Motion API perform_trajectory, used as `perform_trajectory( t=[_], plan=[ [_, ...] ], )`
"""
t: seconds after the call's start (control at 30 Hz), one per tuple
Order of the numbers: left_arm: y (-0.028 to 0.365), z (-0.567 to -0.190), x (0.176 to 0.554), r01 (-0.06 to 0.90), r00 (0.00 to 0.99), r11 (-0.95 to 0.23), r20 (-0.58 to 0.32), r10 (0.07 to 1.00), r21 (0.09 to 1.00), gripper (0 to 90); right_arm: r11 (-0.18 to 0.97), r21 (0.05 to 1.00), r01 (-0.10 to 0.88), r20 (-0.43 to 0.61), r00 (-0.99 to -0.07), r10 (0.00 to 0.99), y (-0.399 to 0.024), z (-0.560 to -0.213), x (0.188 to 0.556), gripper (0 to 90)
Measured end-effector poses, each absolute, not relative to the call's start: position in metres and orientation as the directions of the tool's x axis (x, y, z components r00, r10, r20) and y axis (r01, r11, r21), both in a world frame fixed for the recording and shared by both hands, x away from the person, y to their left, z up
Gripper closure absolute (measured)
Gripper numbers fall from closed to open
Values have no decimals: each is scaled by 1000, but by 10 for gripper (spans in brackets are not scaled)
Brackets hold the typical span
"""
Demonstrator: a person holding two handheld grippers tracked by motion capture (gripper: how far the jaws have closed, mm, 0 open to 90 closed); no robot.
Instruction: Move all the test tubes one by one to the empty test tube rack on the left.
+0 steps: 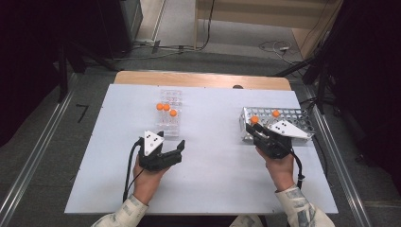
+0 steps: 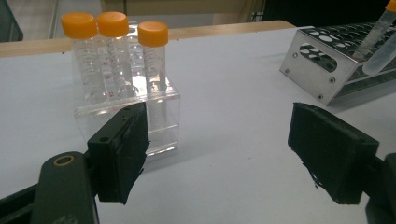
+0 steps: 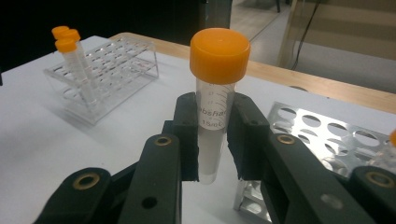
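The right gripper (image 3: pixel 215 140) is clamping a capped tube (image 3: pixel 215 88) between its jaws; the left gripper (image 2: pixel 217 154) is gaping wide before the clear rack (image 2: pixel 126 109).

A white table top (image 1: pixel 213 184) lay over a wooden board (image 1: pixel 198 78) that showed along the far edge, and grey floor (image 1: pixel 42 118) spread all round it. A metal rail (image 1: pixel 33 158) ran down the floor on the left and another rail (image 1: pixel 340 161) on the right. Beyond the table, a white cable (image 1: pixel 276 46) lay coiled on the floor, with a dark cabinet (image 1: pixel 128 19) at the far left.
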State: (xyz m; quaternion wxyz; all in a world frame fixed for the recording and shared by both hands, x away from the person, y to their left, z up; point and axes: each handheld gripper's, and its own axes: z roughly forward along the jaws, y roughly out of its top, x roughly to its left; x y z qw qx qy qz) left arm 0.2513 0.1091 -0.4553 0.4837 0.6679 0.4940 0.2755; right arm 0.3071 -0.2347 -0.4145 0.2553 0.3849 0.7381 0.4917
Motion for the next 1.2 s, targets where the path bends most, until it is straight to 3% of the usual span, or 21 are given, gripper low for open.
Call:
perform_trajectory(
  t=[1.2],
  plan=[
    [94,-441,240,357,435,-35,-133,890,934,207,342,878,333,8,-727,686,-164,-444,295,722]
  ],
)
